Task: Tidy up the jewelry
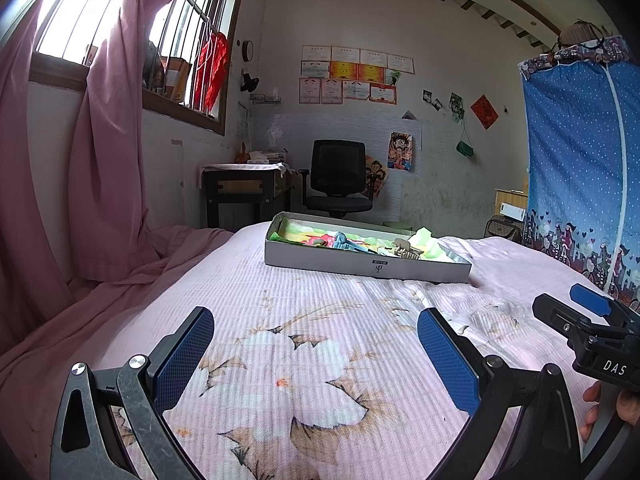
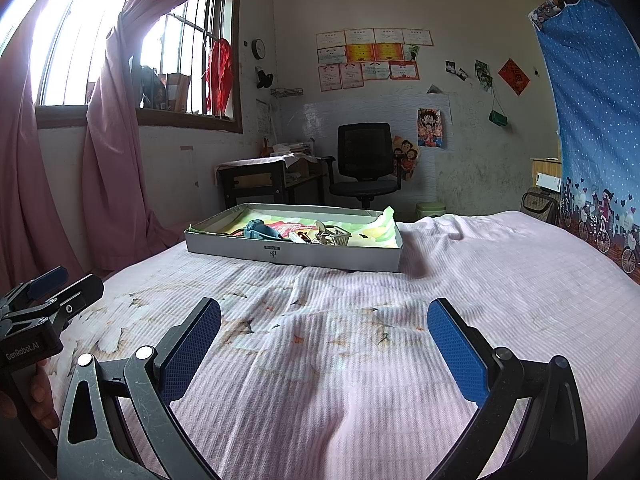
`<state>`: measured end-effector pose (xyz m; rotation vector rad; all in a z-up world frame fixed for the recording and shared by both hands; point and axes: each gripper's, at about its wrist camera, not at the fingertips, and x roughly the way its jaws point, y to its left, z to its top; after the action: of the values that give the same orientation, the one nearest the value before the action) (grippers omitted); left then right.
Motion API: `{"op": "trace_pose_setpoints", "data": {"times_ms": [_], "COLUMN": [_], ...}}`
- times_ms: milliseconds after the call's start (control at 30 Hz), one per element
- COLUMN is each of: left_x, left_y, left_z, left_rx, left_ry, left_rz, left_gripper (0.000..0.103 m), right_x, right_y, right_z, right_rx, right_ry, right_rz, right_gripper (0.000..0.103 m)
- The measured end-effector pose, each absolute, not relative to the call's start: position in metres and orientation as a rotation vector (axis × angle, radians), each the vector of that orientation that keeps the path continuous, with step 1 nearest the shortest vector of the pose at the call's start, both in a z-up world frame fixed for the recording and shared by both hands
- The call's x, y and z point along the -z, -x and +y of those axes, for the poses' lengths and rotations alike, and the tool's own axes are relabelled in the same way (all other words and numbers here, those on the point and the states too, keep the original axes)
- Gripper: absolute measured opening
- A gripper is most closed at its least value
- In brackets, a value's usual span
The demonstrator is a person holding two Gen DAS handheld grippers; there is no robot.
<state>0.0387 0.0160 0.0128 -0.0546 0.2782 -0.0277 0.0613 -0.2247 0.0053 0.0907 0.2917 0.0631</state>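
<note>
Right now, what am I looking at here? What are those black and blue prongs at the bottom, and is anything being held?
No robot here: a person holds a two-finger gripper in each hand, with a camera on each looking forward along its fingers. One picture comes from the left gripper, the other from the right gripper. The blue pads are the fingertips. Both are open and hold nothing. They hover over a bed with a pink flowered cover. Further along lies a shallow box holding small items, among them a blue thing and a little basket.
</note>
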Motion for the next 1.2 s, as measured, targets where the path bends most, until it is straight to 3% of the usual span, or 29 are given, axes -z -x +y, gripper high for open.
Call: {"op": "trace_pose_setpoints", "data": {"times_ms": [1200], "left_x": [-0.0127], "left_y": [-0.0384], "left_z": [0.0147], "left_rx": [0.037], "left_ry": [0.048], "left_rz": [0.281], "left_gripper": [0.102], "right_x": [-0.0051], "right_y": [-0.0616], "right_z": [-0.2246], "right_rx": [-0.062], "right_ry": [-0.093], "right_rz": [0.293], "right_gripper": [0.102]}}
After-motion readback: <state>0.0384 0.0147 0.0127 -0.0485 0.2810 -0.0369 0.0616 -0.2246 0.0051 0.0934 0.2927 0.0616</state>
